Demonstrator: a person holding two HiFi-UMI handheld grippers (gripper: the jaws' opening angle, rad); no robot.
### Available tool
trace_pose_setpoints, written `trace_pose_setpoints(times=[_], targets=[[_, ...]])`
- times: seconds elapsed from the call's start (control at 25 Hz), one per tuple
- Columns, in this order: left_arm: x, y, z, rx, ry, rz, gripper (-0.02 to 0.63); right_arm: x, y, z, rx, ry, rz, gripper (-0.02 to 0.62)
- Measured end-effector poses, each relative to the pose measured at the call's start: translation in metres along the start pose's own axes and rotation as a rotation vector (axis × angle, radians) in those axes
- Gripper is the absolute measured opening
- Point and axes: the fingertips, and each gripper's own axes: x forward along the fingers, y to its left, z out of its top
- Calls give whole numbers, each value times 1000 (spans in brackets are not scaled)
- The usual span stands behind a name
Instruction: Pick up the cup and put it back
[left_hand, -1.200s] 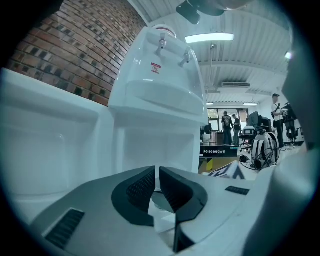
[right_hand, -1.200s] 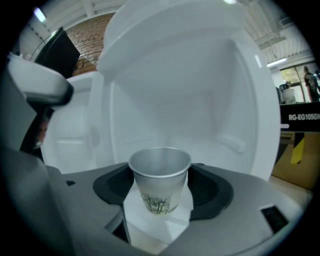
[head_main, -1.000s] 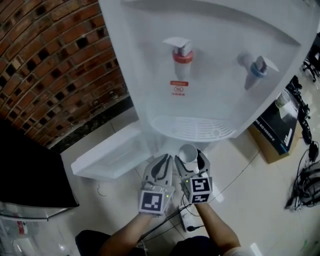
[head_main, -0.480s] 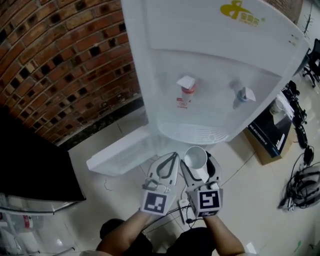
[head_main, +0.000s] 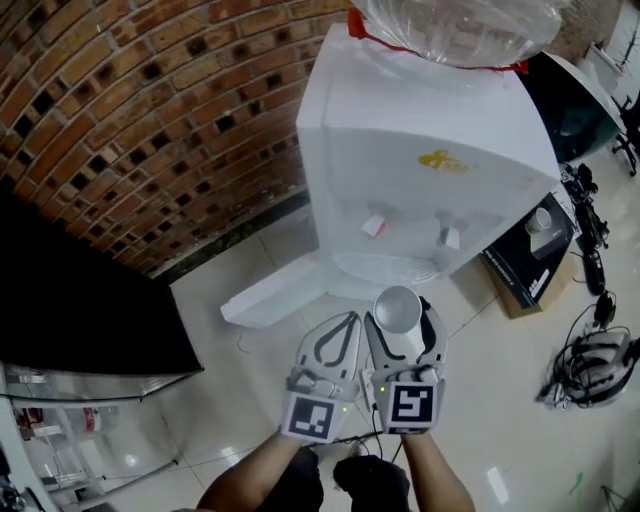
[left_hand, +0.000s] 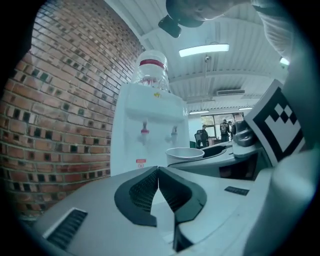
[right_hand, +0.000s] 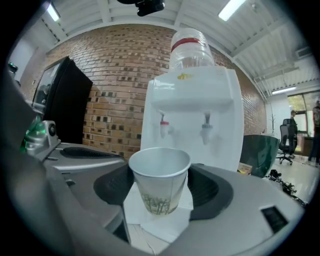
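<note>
Paper cup (right_hand: 159, 182) upright, pinched between wide-set jaws of right gripper (head_main: 402, 316), carried clear of water dispenser (head_main: 425, 160); left gripper (head_main: 340, 325) alongside, jaws pressed together, empty; pick-up judged done, next: keep cup level, set down, then release.

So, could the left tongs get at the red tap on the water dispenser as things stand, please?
Probably yes: the left tongs are shut and empty, the red tap faces them with nothing between, and the cup is off to the side in the right tongs.
</note>
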Motion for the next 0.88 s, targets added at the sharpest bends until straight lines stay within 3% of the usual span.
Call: trace_pose_setpoints(times=[0.32, 0.48, 0.88], targets=[[-25, -11, 111, -3, 15, 8, 2, -63, 12, 97, -11, -1, -16, 339], [-37, -18, 174, -13, 19, 13, 2, -94, 19, 151, -11, 11, 23, 339], [-49, -50, 330, 18, 9, -61, 2, -177, 3, 297, 40, -19, -5, 339]])
